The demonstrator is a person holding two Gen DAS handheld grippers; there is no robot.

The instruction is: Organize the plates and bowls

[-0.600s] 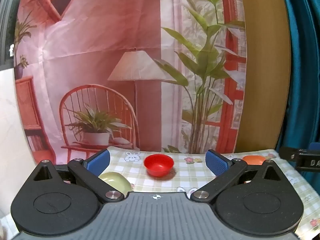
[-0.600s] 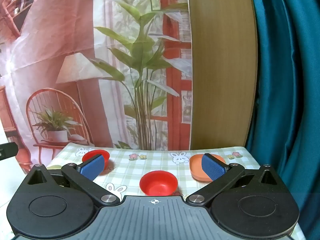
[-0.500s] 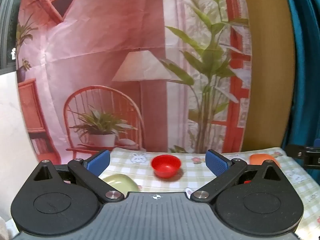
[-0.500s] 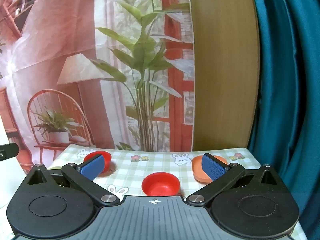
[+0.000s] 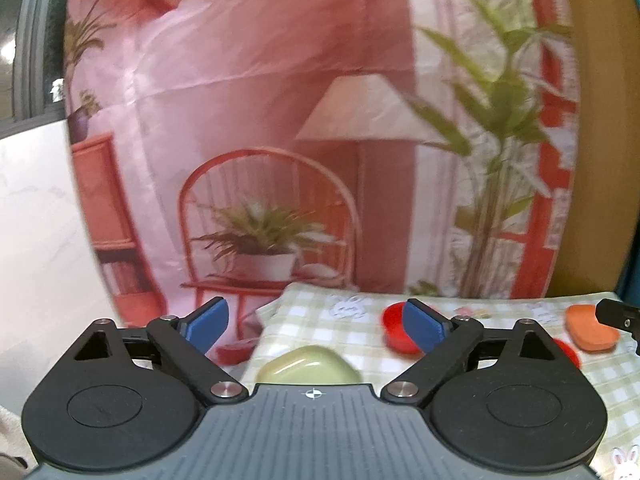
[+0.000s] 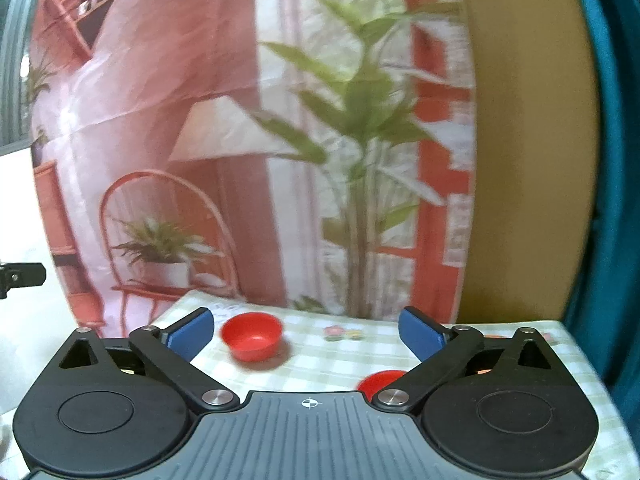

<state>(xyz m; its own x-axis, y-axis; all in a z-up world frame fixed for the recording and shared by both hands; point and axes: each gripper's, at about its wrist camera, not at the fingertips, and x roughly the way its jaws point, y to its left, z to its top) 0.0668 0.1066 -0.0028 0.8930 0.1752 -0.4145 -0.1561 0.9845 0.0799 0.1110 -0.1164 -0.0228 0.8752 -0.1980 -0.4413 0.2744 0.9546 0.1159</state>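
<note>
1. Left wrist view first: your left tongs (image 5: 316, 320) stand spread wide with nothing between the blue pads. The pale green bowl (image 5: 308, 366) lies closest, just ahead of the tongs' body, on the near left part of the checked desk (image 5: 500, 320).
2. That green bowl looks upside down, a smooth glossy dome. Judge it light, stiff and slippery; pads on the curved back would likely slide off. Take it low at the rim, or tip it first, if you can reach the edge.
3. Right wrist view: your right tongs (image 6: 308, 330) are likewise released and empty. Nearest to them a small red dish (image 6: 380, 380) peeks out beside the right finger linkage, mostly hidden, so you cannot tell its shape.
4. Farther off on the desk stands the red bowl (image 6: 252, 336), upright, mouth up, just beside the left pad but apart from it. It looks like thin plastic: light, rigid, not fragile. One pad inside and one outside the wall should hold it; squeeze gently, since a light bowl may skid on the cloth.
5. In the left view the same red bowl (image 5: 396, 332) sits partly behind the right pad.
6. Farthest right lies the orange plate (image 5: 592, 330), shallow and flat. Pinch its raised edge; its low lip gives little to bite.
</note>
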